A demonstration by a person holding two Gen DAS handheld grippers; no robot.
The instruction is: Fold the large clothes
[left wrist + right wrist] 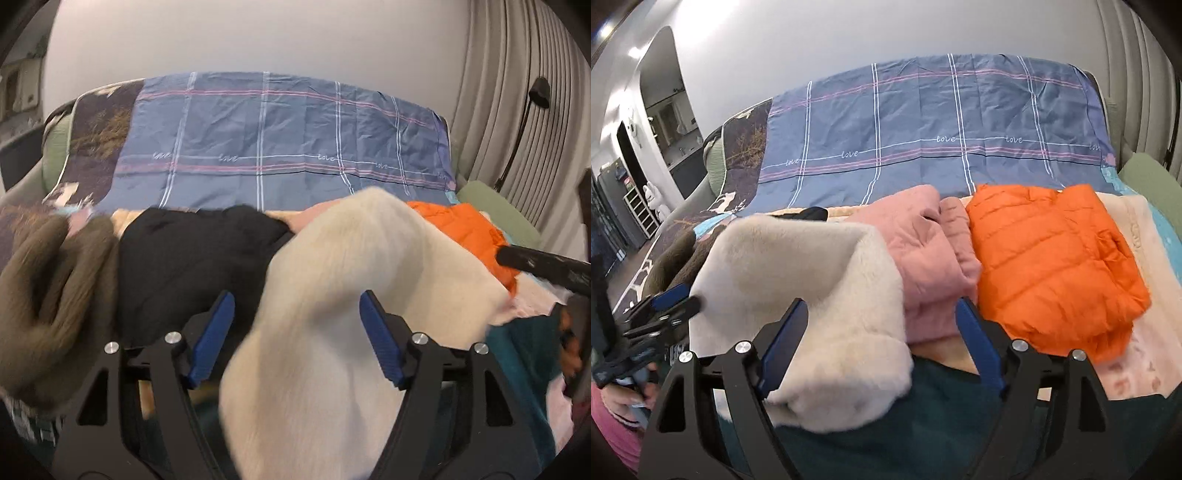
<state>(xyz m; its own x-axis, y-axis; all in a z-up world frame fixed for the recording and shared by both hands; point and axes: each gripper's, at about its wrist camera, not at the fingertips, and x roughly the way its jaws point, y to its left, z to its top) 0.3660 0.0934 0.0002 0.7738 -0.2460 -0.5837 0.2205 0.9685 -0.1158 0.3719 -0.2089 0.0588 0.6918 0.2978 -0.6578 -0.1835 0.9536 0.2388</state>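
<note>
The left gripper [297,325] and right gripper [882,325] both stand released, jaws apart around a cream fleece [332,295] that is bunched, not yet folded. Ahead of the right gripper, 2 items, a pink top [923,251] and an orange jacket [1052,266], appear folded. A brown garment [55,295], left, remains unfolded.

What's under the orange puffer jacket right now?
The orange puffer jacket lies on a cream blanket, its left edge against the pink garment. Whatever is beneath its middle is covered and can't be seen.
</note>
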